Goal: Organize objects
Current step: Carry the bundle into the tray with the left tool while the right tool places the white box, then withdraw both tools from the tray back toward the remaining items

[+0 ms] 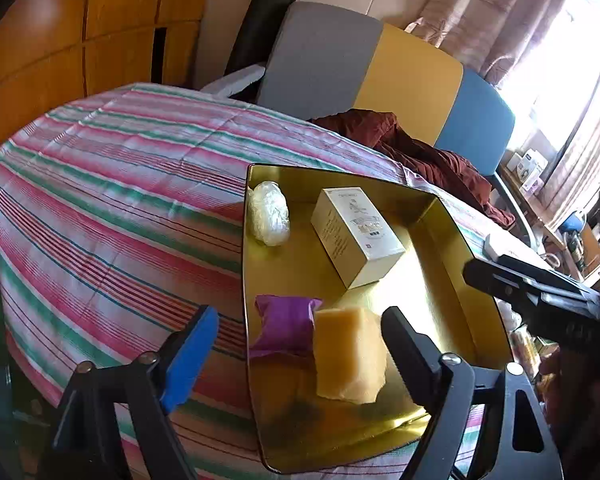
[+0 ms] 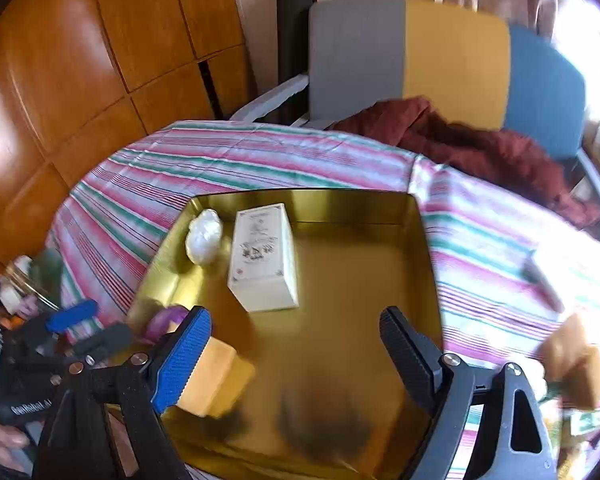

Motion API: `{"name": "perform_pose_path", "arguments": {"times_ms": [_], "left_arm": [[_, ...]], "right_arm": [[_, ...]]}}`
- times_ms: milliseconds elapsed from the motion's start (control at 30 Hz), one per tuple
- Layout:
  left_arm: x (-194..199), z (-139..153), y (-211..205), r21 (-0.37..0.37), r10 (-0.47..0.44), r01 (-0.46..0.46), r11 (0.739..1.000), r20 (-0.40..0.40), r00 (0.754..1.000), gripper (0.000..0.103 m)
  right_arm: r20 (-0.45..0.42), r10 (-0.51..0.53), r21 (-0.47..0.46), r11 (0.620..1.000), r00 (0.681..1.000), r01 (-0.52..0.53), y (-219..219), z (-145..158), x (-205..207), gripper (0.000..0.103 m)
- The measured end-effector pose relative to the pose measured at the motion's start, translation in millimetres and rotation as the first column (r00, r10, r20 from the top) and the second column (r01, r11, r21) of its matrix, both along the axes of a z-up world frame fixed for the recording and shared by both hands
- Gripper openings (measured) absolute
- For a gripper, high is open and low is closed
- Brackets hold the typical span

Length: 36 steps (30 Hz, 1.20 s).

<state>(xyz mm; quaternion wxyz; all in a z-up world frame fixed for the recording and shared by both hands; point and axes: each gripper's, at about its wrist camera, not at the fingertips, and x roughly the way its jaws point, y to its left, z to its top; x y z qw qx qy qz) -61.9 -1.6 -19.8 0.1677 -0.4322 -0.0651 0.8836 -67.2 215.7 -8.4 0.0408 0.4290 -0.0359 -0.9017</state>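
Both the left gripper [image 1: 296, 344] and the right gripper [image 2: 296, 348] are standing wide open, holding nothing, while the yellow sponge block [image 1: 348, 354] is lying between the left fingers and the purple packet [image 2: 168, 322] at 9 o'clock is half hidden.

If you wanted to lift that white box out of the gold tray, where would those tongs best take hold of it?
Probably across its two long side faces, coming down from above. The white box lies flat on its broad face in the gold tray, with bare tray floor along both long sides. Its narrow width looks easier to span than its length. The clear wrapped bundle sits close by, so keep clear of it.
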Motion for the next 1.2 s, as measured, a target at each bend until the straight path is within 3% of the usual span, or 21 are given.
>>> {"name": "perform_pose_path", "arguments": {"times_ms": [200, 300, 400, 567, 700, 800, 1000, 1200], "left_arm": [[15, 8, 9, -0.062, 0.001, -0.005, 0.998, -0.055, 0.998, 0.091], [24, 14, 12, -0.085, 0.004, -0.012, 0.996, -0.099, 0.995, 0.094], [32, 21, 19, -0.098, -0.016, 0.003, 0.995, -0.134, 0.991, 0.095], [46, 29, 36, -0.133, -0.075, 0.052, 0.99, -0.174, 0.982, 0.095], [55, 30, 48, -0.158, -0.116, 0.086, 0.984, -0.187, 0.975, 0.096], [58, 30, 55, -0.172, -0.135, 0.102, 0.98, -0.189, 0.973, 0.096], [63, 26, 67, -0.193, -0.166, 0.131, 0.972, -0.181, 0.969, 0.096], [66, 22, 78, -0.209, -0.198, 0.162, 0.964, -0.168, 0.966, 0.096]], "right_arm": [[-0.162, -0.067, 0.128, 0.988, 0.985, 0.089, 4, 23, 37, 0.088], [-0.299, -0.125, 0.181, 0.966, 0.946, 0.185, 11, 39, 57, 0.088], [-0.36, -0.2, 0.225, 0.929, 0.911, 0.293, 18, 43, 69, 0.088], [-0.224, -0.288, 0.105, 0.943, 0.931, 0.317, 48, 28, 68, 0.088], [-0.141, -0.295, 0.075, 0.949, 0.945, 0.307, 59, 11, 76, 0.076], [-0.098, -0.293, -0.013, 0.956, 0.951, 0.293, 71, -2, 85, 0.076], [-0.085, -0.31, -0.042, 0.951, 0.947, 0.307, 89, -11, 110, 0.084], [-0.071, -0.355, -0.038, 0.935, 0.932, 0.353, 117, -10, 128, 0.085]]}}
